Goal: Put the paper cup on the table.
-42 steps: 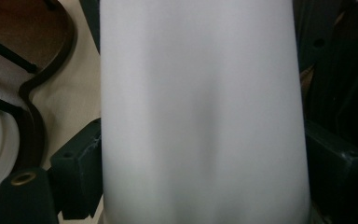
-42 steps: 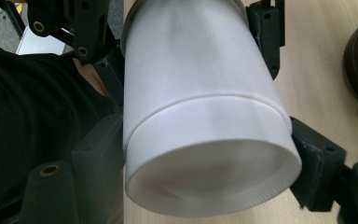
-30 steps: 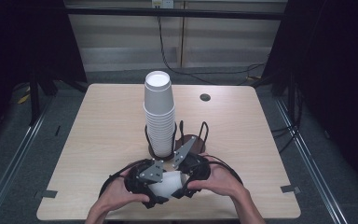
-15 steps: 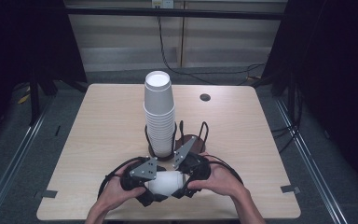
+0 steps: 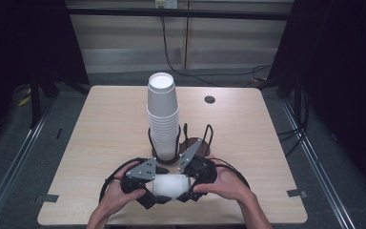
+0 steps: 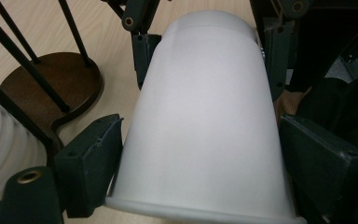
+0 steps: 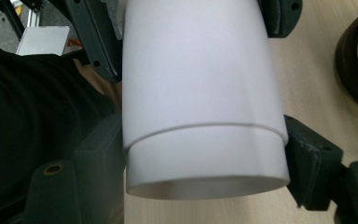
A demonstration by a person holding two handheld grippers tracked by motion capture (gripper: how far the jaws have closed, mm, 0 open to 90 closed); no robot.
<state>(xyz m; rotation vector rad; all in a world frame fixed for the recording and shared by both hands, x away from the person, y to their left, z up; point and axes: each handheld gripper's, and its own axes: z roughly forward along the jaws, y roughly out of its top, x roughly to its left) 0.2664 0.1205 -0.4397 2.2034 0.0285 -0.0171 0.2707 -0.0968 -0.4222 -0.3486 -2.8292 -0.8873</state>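
Just in front of cup stack [image 5: 163, 112] on wire holder [image 5: 186, 143]: white paper cup [image 5: 170, 185] lying sideways, left gripper [image 6: 196, 154] clamped at rim end, right gripper [image 7: 205, 154] clamped at base end. Light, thin-walled, crushable; squeeze gently near stiffer rim.

Cup [image 5: 169, 186] between both tools; cup stack [image 5: 162, 117] just behind

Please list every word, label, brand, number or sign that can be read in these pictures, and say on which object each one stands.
There is no readable text.
The white foam cups held between the two grippers are plain.
The tall stack of white foam cups carries no print.
The light wooden table bears no label.
The small dark round disc on it is too small to read.
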